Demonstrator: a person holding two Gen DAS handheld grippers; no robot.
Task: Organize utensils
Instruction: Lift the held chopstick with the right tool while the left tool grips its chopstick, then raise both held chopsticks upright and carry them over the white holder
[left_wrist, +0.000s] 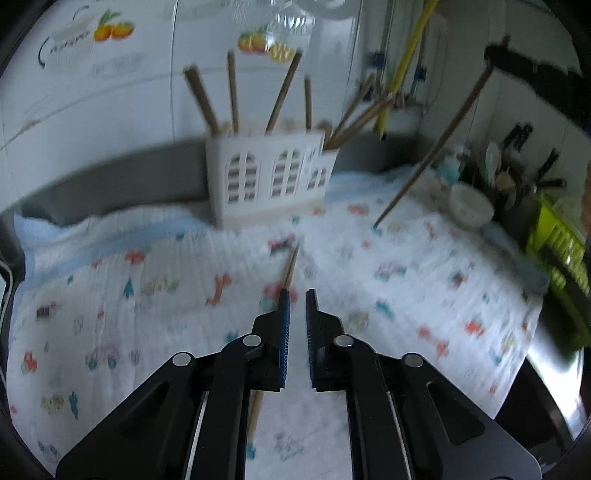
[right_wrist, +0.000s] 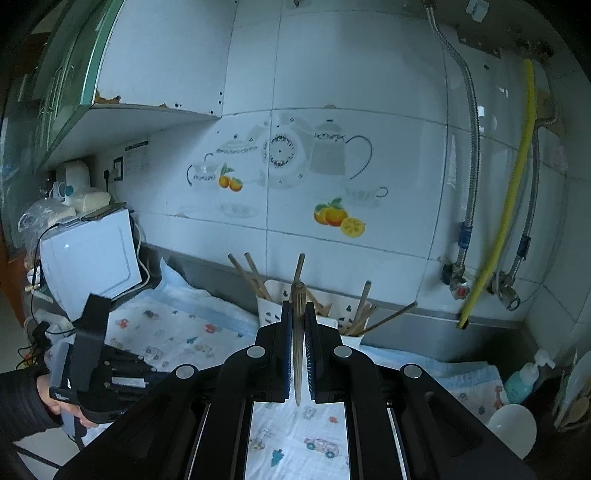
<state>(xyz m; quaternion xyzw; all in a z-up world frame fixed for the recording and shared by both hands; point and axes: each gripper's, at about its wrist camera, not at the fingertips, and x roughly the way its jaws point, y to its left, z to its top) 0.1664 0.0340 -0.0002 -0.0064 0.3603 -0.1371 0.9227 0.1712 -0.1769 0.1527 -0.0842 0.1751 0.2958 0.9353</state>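
Observation:
A white utensil holder (left_wrist: 271, 177) with several wooden chopsticks in it stands at the back of a patterned cloth (left_wrist: 147, 295); it also shows in the right wrist view (right_wrist: 269, 306). My left gripper (left_wrist: 297, 295) is open, low over the cloth, with one loose chopstick (left_wrist: 290, 267) lying under its left finger. My right gripper (right_wrist: 298, 314) is shut on a chopstick (right_wrist: 298, 332) and holds it upright, in front of the holder. That chopstick (left_wrist: 436, 147) shows hanging at the right in the left wrist view.
A white bowl (left_wrist: 471, 205) and a green rack (left_wrist: 557, 240) stand at the cloth's right edge. A white appliance (right_wrist: 88, 262) is at the left, a soap bottle (right_wrist: 524, 380) at the right. Hoses and a yellow pipe (right_wrist: 517, 184) run down the tiled wall.

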